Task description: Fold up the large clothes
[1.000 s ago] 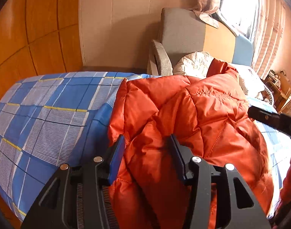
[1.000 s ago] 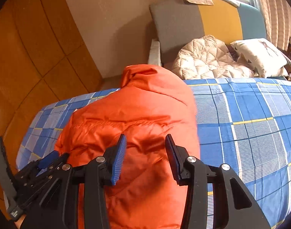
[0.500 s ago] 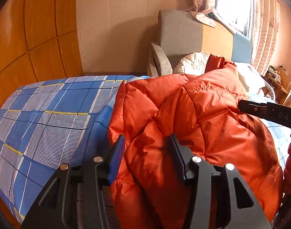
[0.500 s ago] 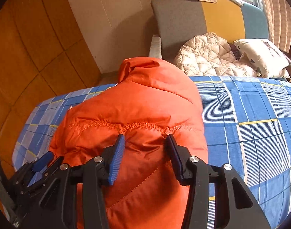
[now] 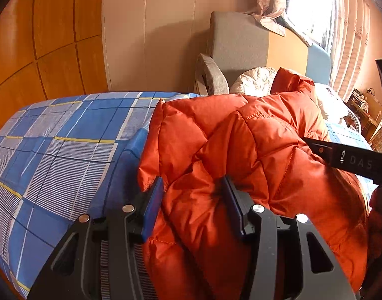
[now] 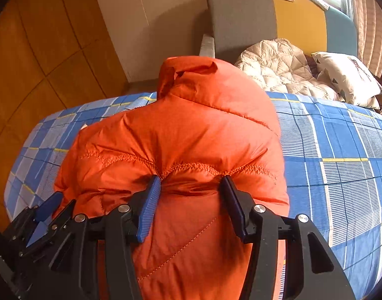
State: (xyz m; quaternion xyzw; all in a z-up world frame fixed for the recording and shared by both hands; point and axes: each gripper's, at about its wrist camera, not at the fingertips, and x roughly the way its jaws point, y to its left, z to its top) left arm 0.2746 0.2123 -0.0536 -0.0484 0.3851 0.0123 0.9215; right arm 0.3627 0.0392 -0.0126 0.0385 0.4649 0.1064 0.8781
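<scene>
An orange quilted puffer jacket (image 5: 241, 137) lies bunched on the blue plaid bed (image 5: 53, 155). My left gripper (image 5: 193, 195) is shut on a thick fold at the jacket's near left edge, and the cloth creases between its blue pads. In the right wrist view the jacket (image 6: 191, 130) rises as a mound with its hood at the far end. My right gripper (image 6: 191, 190) stands over the near part, its jaws a little wider than before. Its fingertips dig in at a stitched seam and a bulge of cloth sits between them. The left gripper (image 6: 48, 215) shows at the lower left.
The bed (image 6: 341, 150) stretches to the right. Behind it stands a grey, yellow and blue sofa (image 6: 241, 17) with a cream quilted jacket (image 6: 278, 67) and a white pillow (image 6: 346, 75). Wooden panels (image 5: 40, 37) line the left wall. Part of the right gripper (image 5: 353, 160) shows at the right.
My right gripper has come down onto the jacket and its jaws have widened; the seam now sits at its fingertips. The left gripper keeps its hold and has hardly moved.
</scene>
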